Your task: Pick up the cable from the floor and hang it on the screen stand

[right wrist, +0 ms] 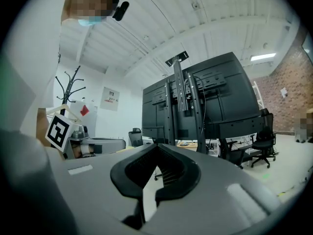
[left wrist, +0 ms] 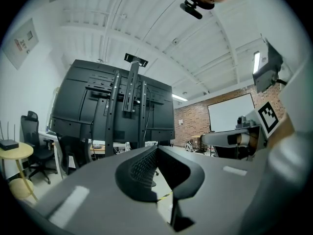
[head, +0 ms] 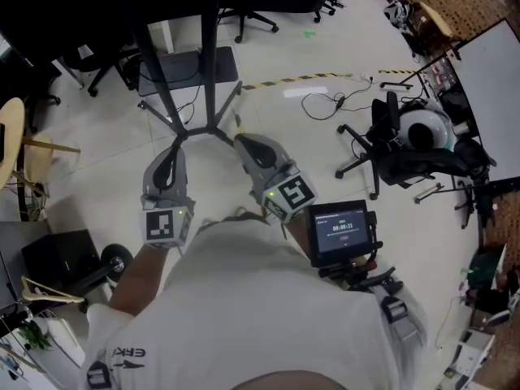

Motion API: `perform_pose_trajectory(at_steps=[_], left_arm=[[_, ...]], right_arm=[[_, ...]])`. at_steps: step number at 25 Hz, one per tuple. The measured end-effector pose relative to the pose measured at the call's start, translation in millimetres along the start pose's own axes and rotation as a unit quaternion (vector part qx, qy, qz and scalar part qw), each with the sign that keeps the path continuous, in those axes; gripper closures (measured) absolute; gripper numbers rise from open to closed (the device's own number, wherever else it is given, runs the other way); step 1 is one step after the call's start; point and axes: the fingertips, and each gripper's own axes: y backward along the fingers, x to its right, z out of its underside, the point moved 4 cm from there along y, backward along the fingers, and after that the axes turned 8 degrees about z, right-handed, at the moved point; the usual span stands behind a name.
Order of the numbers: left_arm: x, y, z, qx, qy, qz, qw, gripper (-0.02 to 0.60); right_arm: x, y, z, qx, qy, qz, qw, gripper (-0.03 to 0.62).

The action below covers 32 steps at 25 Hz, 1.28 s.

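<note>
The black screen stand (head: pixel 210 63) rises just ahead of me, its legs spread on the pale floor; it also fills the left gripper view (left wrist: pixel 122 102) and the right gripper view (right wrist: pixel 195 111). A thin black cable (head: pixel 325 102) lies looped on the floor to the right, well away from both grippers. My left gripper (head: pixel 173 151) and right gripper (head: pixel 244 141) are held level side by side, pointing at the stand's base. Both are shut with nothing between them, as the left gripper (left wrist: pixel 155 148) and right gripper (right wrist: pixel 156 146) show in their own views.
A black office chair (head: pixel 398 149) carrying a white helmet-like object stands right of the cable. A yellow-black strip (head: pixel 284 80) lies on the floor behind it. A round wooden table (head: pixel 12 132) and a black box (head: pixel 57 258) are at the left, a whiteboard (head: pixel 496 88) at the right.
</note>
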Motion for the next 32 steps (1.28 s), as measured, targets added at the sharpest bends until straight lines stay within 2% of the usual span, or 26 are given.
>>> perform_pose_trajectory(at_steps=[16,32], left_arm=[[4.0,-2.1,-4.9,0.009,-0.004,-0.007,0.9999,0.58],[4.9,0.0,-2.6,0.021,-0.007,-0.008,0.9997,0.58]], right_arm=[[-3.6,-1.5,-11.0,0.02,0.009,-0.002,1.0,0.58],[-17.0,-1.2,-8.4,0.019,0.014,-0.022,0.999,0.582]])
